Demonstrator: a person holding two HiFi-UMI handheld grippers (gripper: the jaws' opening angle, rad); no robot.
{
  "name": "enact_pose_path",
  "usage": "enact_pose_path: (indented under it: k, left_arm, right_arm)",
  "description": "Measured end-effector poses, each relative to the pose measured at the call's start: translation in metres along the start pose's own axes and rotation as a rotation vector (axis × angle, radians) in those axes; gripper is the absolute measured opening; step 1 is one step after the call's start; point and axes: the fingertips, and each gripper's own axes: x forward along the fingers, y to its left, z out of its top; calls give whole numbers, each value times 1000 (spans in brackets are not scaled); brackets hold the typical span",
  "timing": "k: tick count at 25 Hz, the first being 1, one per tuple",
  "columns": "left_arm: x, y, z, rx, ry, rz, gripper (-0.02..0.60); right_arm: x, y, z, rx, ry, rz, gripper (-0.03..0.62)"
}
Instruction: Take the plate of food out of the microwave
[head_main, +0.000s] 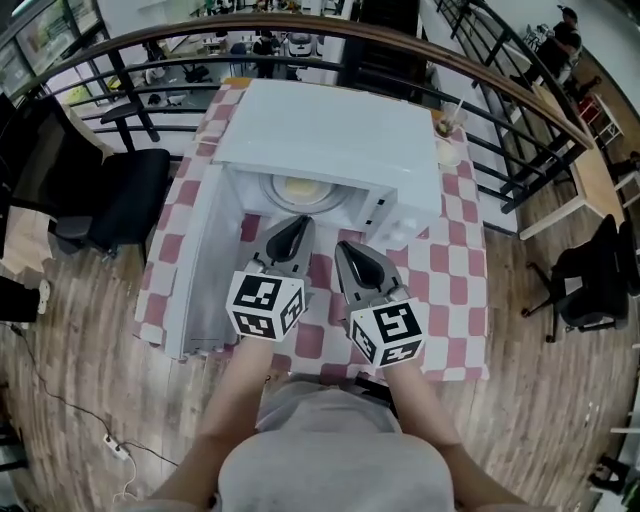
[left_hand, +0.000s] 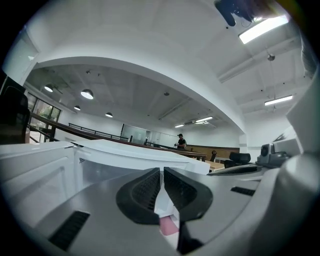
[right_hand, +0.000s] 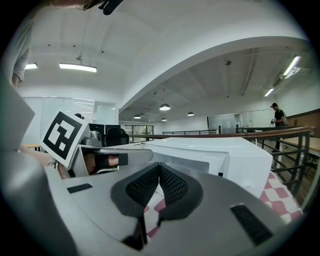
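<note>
**Plate not yet lifted; both hand-held grippers closed and empty at the microwave mouth**

The plate of food (head_main: 297, 189) sits on the floor of the cavity inside the microwave (head_main: 330, 125), towards the far side, untouched. The food is a pale mound; what kind cannot be told. The microwave door (head_main: 195, 270) stands fully open to the left, so the opening step looks complete.

The left hand-held gripper (head_main: 298, 224) is poised at the near edge of the cavity, pointing at the plate. Its jaws are pressed together with nothing between them. The right hand-held gripper (head_main: 343, 248) lies just beside it, slightly nearer, with its jaw tips also meeting and nothing held.

Judgement: the step in hand is the reach for the plate. The next move calls for the jaws to part, go in low and close on the near rim, then draw the plate out level.

The microwave stands on a surface (head_main: 455, 270) covered in pink-and-white check. A cup with a straw (head_main: 447, 135) stands at its far right.

Writing: no brand or label is legible. The marker cubes carry only black-and-white square patterns.
</note>
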Motion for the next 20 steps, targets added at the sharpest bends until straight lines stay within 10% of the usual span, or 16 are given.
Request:
enact_pose_path:
  k: [12,20]
  left_arm:
    - [27,5,-28,-274,76,-24,323]
    - [36,14,-47,-292,139,9,314]
  right_arm:
    - [10,-24,-6,-8,37,41,26]
    - [18,-36,-13,9,55,56,26]
